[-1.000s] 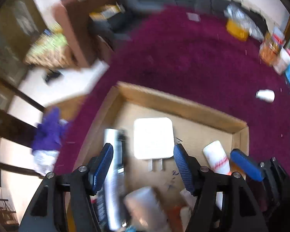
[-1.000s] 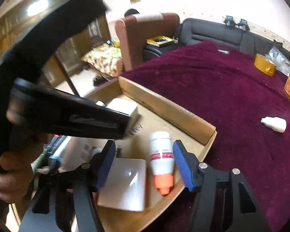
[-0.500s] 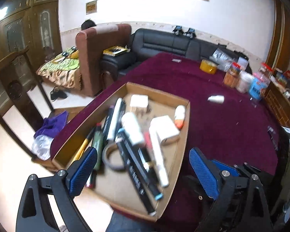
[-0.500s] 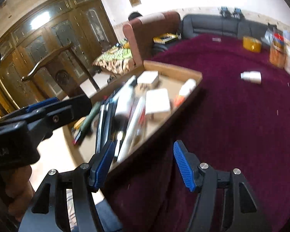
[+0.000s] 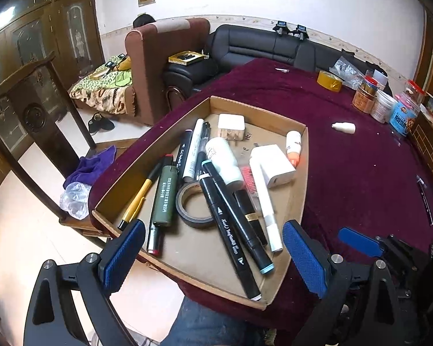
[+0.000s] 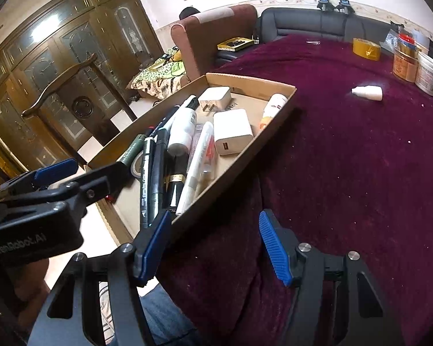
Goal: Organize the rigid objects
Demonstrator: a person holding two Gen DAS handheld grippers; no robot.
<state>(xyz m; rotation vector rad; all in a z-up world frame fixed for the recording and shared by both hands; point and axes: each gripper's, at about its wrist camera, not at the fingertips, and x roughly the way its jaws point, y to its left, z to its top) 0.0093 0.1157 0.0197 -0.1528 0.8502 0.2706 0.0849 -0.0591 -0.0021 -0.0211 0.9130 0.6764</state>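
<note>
Nearest the cameras, the left gripper (image 5: 213, 255) is held with its jaws spread wide and nothing between them, above the near edge of the cardboard tray (image 5: 304, 173). The right gripper (image 6: 213, 248) is likewise seen with jaws parted and bare, over the maroon tablecloth (image 6: 346, 158) just beside the tray's near corner. Inside the tray, two black markers (image 5: 231, 227) are laid diagonally, touching a roll of dark tape (image 5: 192, 201). An olive lighter (image 5: 165, 194) and a yellow pen (image 5: 135, 199) are placed to the left. Farther in, a white charger (image 5: 275, 165), a white bottle (image 5: 223, 160) and a small plug adapter (image 5: 231, 127) are seen. Well apart, on the table, a small white bottle (image 5: 344, 127) is lying on its side.
</note>
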